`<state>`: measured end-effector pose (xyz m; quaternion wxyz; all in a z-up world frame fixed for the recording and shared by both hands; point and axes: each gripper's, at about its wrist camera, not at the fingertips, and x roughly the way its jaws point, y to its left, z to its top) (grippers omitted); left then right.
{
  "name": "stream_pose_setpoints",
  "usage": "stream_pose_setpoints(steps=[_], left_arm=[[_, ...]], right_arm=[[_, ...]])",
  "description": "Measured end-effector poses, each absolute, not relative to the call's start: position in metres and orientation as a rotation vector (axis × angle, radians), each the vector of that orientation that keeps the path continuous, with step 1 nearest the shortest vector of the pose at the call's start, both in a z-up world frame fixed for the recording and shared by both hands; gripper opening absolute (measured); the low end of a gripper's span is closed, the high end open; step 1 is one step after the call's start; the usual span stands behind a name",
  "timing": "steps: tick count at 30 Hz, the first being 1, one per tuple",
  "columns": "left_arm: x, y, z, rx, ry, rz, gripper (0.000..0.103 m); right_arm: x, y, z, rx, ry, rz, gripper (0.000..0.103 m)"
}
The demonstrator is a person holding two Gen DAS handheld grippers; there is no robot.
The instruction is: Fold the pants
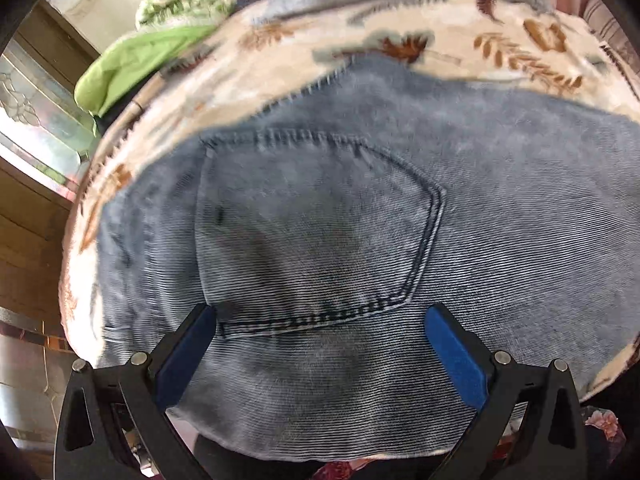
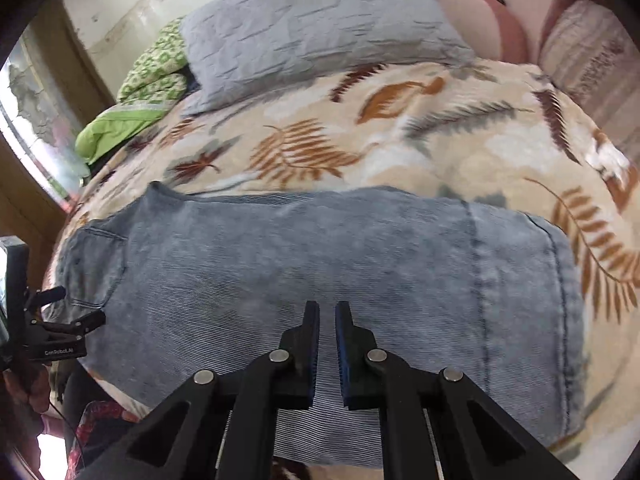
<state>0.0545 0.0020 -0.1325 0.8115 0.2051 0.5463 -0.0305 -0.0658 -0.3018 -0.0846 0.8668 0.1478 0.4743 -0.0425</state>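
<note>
Two black claws with blue pads: left claw [image 1: 320,320] stood spread, right claw [image 2: 327,312] clenched on nothing. One pair of faded blue denim pants [image 2: 320,256] lay flat beneath both, on one leaf-patterned beige blanket [image 2: 400,136].

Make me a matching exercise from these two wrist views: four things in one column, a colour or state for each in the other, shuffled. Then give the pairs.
1. pants
2. pillow
3. left gripper
4. right gripper

A. jaws wide apart
B. grey, quilted
C. jaws nearly together, nothing between them
D. blue denim, lying flat on the leaf-print blanket

Pairs: 1-D, 2-B, 3-A, 4-C
</note>
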Motion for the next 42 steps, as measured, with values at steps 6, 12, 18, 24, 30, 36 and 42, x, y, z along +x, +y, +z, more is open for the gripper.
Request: stream_pose_setpoints(steps=[6, 12, 18, 24, 30, 36, 42], left_arm=[[0.061, 0.009, -0.134, 0.384, 1.162, -0.083, 0.103], [0.05, 0.008, -0.136, 0.361, 1.119, -0.081, 0.103], [0.041, 0.007, -0.137, 0.344, 1.071, -0.076, 0.103], [0.035, 0.003, -0.133, 0.329, 1.13, -0.061, 0.103], [0.018, -0.017, -0.117, 0.345, 1.137, -0.148, 0.103], [0.002, -0.061, -0.105, 0.441, 1.078, -0.266, 0.103], [0.006, -0.081, -0.122, 0.481, 1.129, -0.283, 0.103]], right_arm=[[-0.065, -0.325, -0.105, 0.404, 1.05, -0.122, 0.01], [-0.06, -0.332, -0.109, 0.454, 1.036, -0.112, 0.011], [-0.061, -0.337, -0.114, 0.494, 1.016, -0.092, 0.011], [-0.064, -0.34, -0.114, 0.533, 1.002, -0.098, 0.011], [-0.064, -0.322, -0.101, 0.389, 0.997, -0.136, 0.011], [-0.072, -0.299, -0.076, 0.336, 0.873, -0.002, 0.011], [-0.064, -0.288, -0.09, 0.323, 0.965, 0.002, 0.011]])
